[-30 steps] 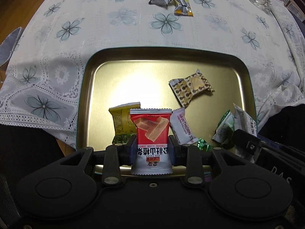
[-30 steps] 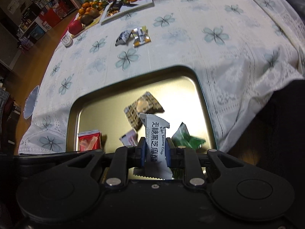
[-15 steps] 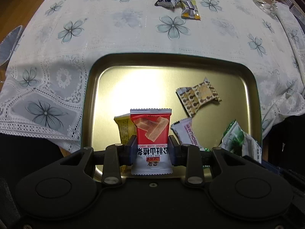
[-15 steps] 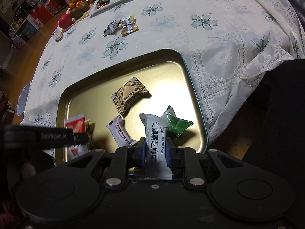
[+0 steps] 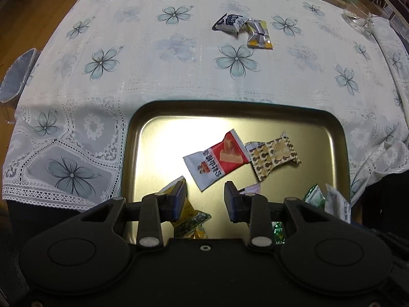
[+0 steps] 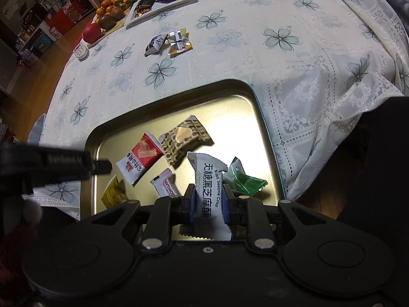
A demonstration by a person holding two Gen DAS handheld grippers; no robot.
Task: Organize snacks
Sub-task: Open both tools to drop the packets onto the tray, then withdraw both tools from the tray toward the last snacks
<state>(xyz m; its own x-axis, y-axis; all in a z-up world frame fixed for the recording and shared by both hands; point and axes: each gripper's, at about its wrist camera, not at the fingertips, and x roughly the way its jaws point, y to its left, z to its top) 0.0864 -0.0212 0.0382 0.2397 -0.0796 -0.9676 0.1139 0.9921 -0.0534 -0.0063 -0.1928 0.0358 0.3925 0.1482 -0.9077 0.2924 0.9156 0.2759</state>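
A gold metal tray (image 5: 337,138) (image 6: 265,138) sits at the table's near edge. My left gripper (image 5: 204,199) is open above it; the red and white snack packet (image 5: 217,160) (image 6: 139,161) lies loose in the tray beside a brown patterned packet (image 5: 273,154) (image 6: 185,139). My right gripper (image 6: 208,202) is shut on a white black-sesame crisp packet (image 6: 208,192), held upright over the tray's near right part. A green packet (image 6: 242,180), a white-pink packet (image 6: 166,185) and a yellow packet (image 5: 189,208) (image 6: 112,193) also lie in the tray.
Two more snack packets, dark-white (image 5: 230,23) (image 6: 156,43) and yellow-silver (image 5: 259,34) (image 6: 180,41), lie on the floral tablecloth beyond the tray. Fruit (image 6: 107,18) and a white plate (image 6: 163,2) stand at the far edge. The left gripper's body (image 6: 51,163) reaches over the tray's left.
My left gripper opened and drew back; the red and white packet dropped into the tray and lies tilted. My right gripper still holds the sesame packet and shifted slightly.
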